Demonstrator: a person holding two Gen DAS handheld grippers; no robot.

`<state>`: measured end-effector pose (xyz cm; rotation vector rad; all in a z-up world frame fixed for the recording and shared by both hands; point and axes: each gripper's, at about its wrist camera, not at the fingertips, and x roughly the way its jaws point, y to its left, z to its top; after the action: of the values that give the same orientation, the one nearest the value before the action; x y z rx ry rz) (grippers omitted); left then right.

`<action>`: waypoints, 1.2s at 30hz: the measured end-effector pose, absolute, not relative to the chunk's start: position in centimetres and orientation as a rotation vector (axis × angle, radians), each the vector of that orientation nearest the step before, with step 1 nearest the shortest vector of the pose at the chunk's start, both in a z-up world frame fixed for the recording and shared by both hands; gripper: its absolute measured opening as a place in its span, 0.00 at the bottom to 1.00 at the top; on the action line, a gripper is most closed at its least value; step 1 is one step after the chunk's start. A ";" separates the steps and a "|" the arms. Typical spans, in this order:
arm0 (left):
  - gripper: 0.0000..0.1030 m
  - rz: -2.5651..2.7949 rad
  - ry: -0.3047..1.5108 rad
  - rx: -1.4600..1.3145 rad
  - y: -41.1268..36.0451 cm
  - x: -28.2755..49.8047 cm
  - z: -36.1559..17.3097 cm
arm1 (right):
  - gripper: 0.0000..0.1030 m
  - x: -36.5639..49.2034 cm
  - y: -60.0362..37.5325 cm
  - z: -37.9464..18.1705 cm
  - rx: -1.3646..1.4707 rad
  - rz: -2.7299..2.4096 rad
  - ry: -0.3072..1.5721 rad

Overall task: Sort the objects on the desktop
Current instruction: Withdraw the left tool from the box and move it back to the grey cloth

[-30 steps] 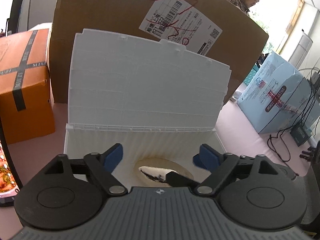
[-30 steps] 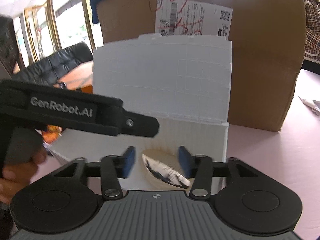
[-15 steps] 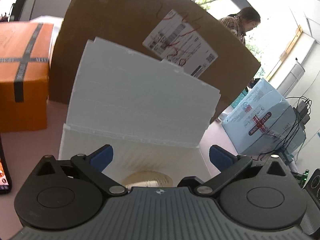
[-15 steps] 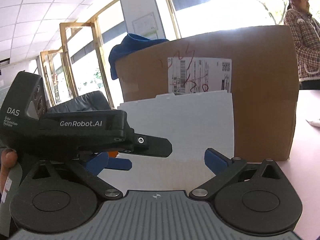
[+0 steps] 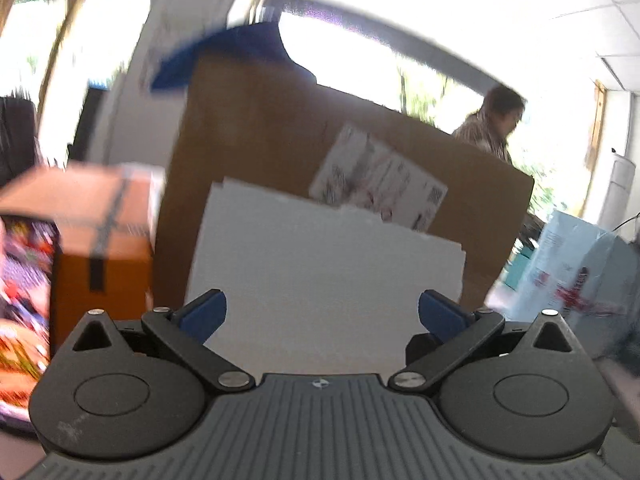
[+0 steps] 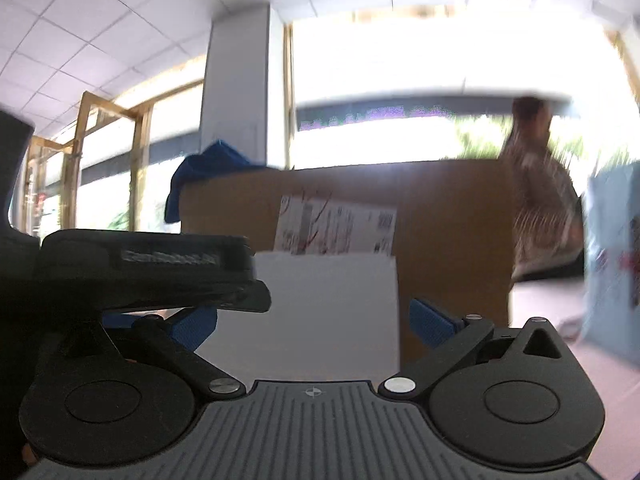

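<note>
Two blue pads spread wide on the left tool, with nothing between them. Straight ahead of it stands a white foam lid, upright, filling the gap between the fingers and hiding whatever lies below. Behind the lid rises a big brown carton with a shipping label; a blue cloth lies over its top edge. To the tool's left sits an orange box taped in black, and a colourful pack at the far left edge. To the right is a pale blue bag with a red cross mark. A person stands behind the carton, blurred.

In the right wrist view, the right tool is also spread open and empty. The same lid stands directly in front, with the carton, its label and the cloth beyond. The left tool crosses the near left, blocking that side. The bag stands to the right on the pink surface, and the person is behind. The whole scene is blurred.
</note>
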<state>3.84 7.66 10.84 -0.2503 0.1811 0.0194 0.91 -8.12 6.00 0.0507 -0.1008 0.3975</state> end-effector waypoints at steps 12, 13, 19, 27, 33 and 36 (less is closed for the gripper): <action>1.00 0.150 -0.053 -0.178 6.0 1.5 7.5 | 1.00 0.6 -7.7 4.3 0.054 0.339 -0.140; 1.00 0.158 -0.058 -0.179 6.1 1.5 7.3 | 1.00 0.5 -7.8 4.3 0.052 0.323 -0.134; 1.00 0.140 -0.023 -0.234 6.7 1.8 7.0 | 1.00 0.8 -8.2 4.2 0.060 0.190 -0.119; 1.00 0.020 -0.002 -0.279 6.6 1.2 7.2 | 1.00 -1.2 -8.9 3.7 0.028 0.044 -0.202; 1.00 -0.108 0.005 -0.314 6.1 0.5 6.9 | 1.00 -3.6 -9.3 3.4 -0.037 -0.094 -0.286; 1.00 -0.202 0.043 -0.376 6.1 0.6 6.6 | 1.00 -5.1 -9.6 3.3 -0.068 -0.160 -0.319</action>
<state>0.57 6.12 6.63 -0.3760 0.0426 -0.2023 -5.10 -9.62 3.27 -0.0675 -0.3189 -0.1600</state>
